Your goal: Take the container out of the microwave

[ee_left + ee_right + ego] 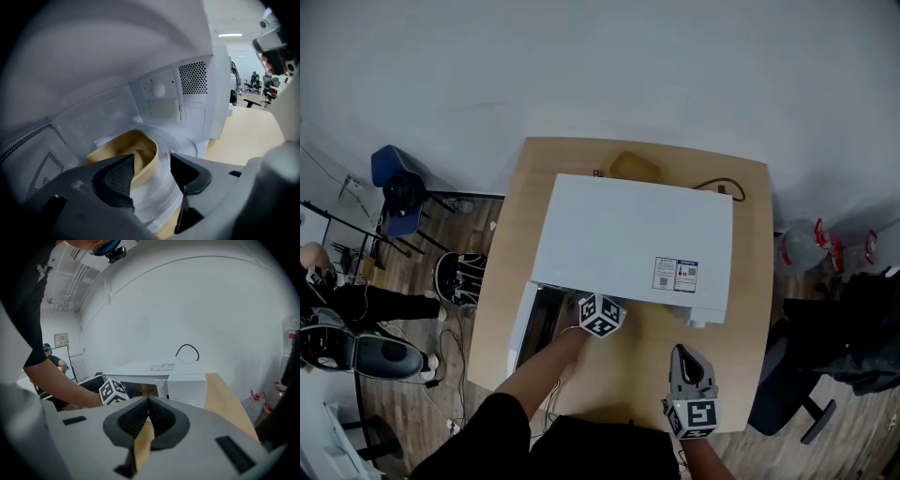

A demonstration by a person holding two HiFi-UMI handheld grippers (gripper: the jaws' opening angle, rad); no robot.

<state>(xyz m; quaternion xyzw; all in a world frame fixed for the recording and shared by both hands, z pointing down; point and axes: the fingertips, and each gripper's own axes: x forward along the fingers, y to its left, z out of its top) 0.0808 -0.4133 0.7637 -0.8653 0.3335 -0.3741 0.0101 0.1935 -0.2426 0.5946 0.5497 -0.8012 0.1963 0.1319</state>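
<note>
The white microwave stands on the wooden table, its door swung open at the left. In the left gripper view a tan container sits on the glass turntable inside the white chamber. My left gripper is open inside the microwave, and the container's near rim stands between its jaws with a gap at the right pad. In the head view only its marker cube shows at the opening. My right gripper hangs shut and empty over the table in front of the microwave, its pads meeting.
A tan object and a black cable lie behind the microwave. A blue chair and a seated person are on the left. A black office chair stands close to the table's right edge.
</note>
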